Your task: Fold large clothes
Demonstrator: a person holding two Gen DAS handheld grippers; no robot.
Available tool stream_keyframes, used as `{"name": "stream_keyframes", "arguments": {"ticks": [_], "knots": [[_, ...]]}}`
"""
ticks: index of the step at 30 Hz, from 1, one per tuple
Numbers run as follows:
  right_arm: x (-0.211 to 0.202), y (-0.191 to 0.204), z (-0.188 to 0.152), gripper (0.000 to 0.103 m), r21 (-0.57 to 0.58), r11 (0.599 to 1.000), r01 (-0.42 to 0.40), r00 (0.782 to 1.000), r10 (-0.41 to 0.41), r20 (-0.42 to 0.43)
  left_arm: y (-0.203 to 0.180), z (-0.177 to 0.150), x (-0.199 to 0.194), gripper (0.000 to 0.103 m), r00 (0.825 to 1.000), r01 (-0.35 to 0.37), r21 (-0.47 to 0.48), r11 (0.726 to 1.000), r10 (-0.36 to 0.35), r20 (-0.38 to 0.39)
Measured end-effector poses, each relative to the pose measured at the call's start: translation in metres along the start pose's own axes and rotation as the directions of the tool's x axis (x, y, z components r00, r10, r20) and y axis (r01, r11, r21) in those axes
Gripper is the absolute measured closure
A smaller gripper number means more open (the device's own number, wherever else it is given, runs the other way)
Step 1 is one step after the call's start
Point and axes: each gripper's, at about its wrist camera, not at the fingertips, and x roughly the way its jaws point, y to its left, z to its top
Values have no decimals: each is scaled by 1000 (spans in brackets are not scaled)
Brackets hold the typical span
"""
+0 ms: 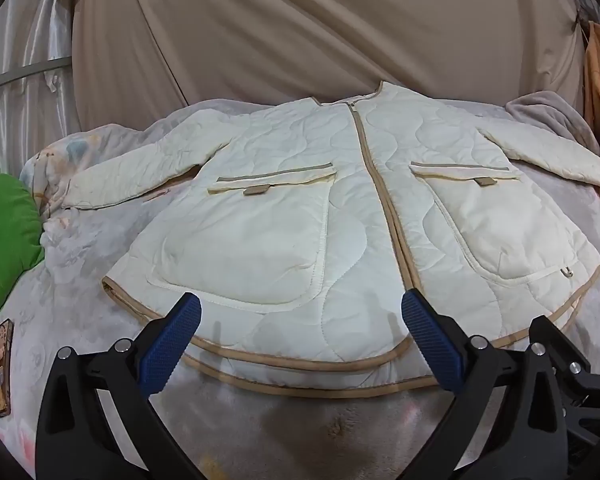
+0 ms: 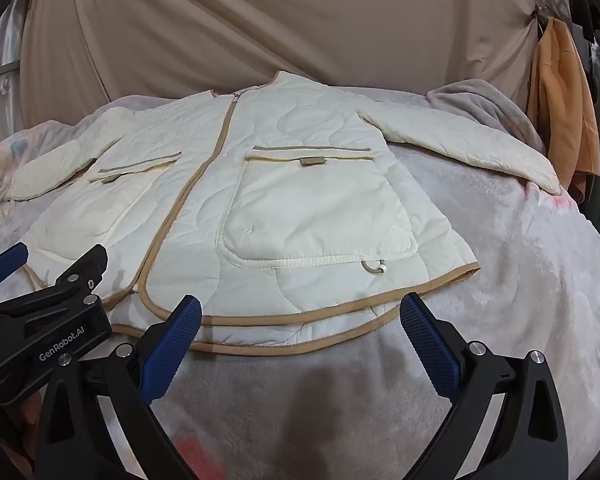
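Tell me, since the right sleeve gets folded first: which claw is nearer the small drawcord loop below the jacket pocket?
Right. The right claw sits just before the loop; the left claw faces the other pocket, beside the zipper.

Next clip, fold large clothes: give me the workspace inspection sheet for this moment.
Surface: bed under a pale fleece blanket.
Job's things: cream quilted jacket lying flat, front up, zipped, both sleeves spread out.
Clutter: green cushion and phone at the bed's left; grey throw bunched at the far right.
Grippers: left gripper and right gripper both open, empty, over the near hem.
Cables: nothing seen.
Surroundings: beige curtain behind; orange garment hanging at right.
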Motion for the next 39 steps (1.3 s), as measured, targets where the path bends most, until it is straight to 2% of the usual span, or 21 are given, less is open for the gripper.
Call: {"name": "stream_keyframes", "arguments": {"ticks": [39], "knots": [[-1,3,0,5,-2,1000,2,1000,-2,0,0,0,1,5,1000,-2,11,1000,2,-5]]}}
